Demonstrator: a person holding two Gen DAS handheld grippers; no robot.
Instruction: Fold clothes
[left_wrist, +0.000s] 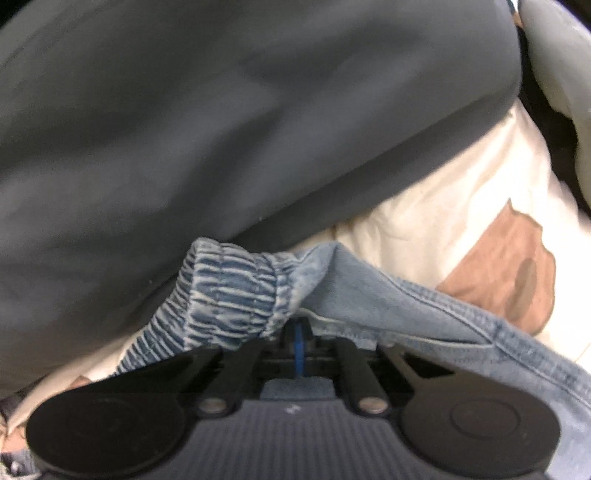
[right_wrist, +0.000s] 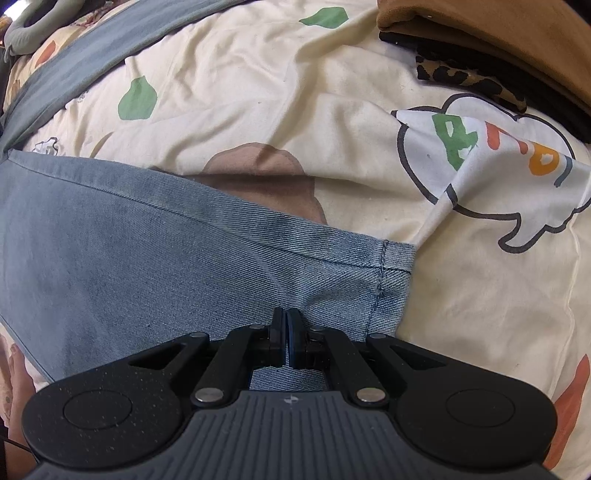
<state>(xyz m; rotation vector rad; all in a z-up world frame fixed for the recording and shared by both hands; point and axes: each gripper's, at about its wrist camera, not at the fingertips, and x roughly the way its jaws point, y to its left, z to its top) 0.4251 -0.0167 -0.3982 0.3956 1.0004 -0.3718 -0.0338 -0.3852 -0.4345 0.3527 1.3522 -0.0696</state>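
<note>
- Jeans (right_wrist: 155, 236) lie on a printed cream bedsheet (right_wrist: 258, 81); long axis runs from picture left to the hem (right_wrist: 391, 273) at right.
- Right gripper (right_wrist: 286, 332): jaws pinched together on denim near the hem.
- Left gripper (left_wrist: 300, 332): jaws clamped on denim beside the elastic waistband (left_wrist: 229, 291).
- Grey garment (left_wrist: 221, 110) borders the waistband.
- Folded stack (right_wrist: 498, 48) lies well apart from the hem; bare sheet between.

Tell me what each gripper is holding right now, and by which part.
Both hold the denim jeans: the left gripper is shut on the elastic waistband, the right gripper on the fabric near the leg hem.
</note>
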